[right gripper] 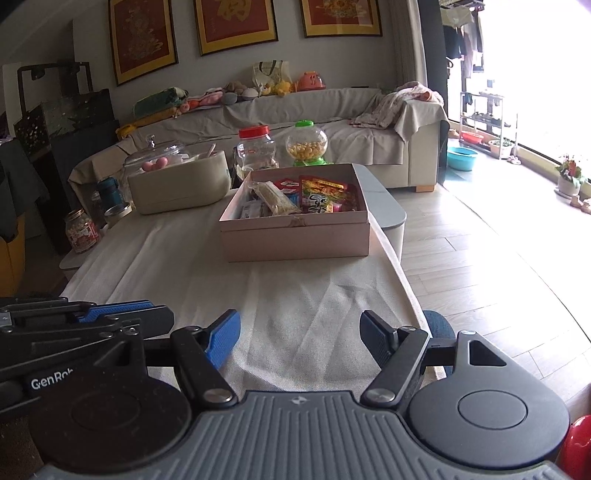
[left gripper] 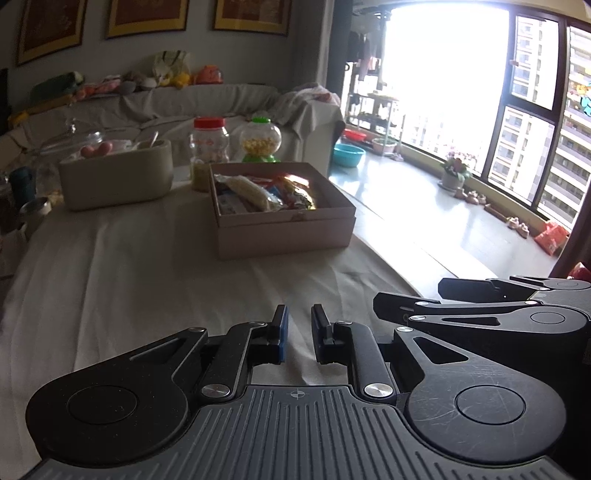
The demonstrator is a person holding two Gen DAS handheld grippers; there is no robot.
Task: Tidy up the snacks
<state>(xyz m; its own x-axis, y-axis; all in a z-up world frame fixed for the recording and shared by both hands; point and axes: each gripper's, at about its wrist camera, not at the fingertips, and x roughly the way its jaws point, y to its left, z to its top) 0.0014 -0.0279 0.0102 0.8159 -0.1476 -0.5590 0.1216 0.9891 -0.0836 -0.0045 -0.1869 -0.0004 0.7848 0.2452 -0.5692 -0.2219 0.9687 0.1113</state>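
Where readable, "GenRob" on left tool (right gripper: 122, 321)

- Grey wall (right gripper: 369, 62) at twelve o'clock carries gold-framed red pictures (right gripper: 236, 24).
- Cloth-draped sofa (right gripper: 332, 122) beneath.
- Pale plank floor (right gripper: 480, 258) at three o'clock.
- Bright windows (left gripper: 443, 81) at one o'clock.
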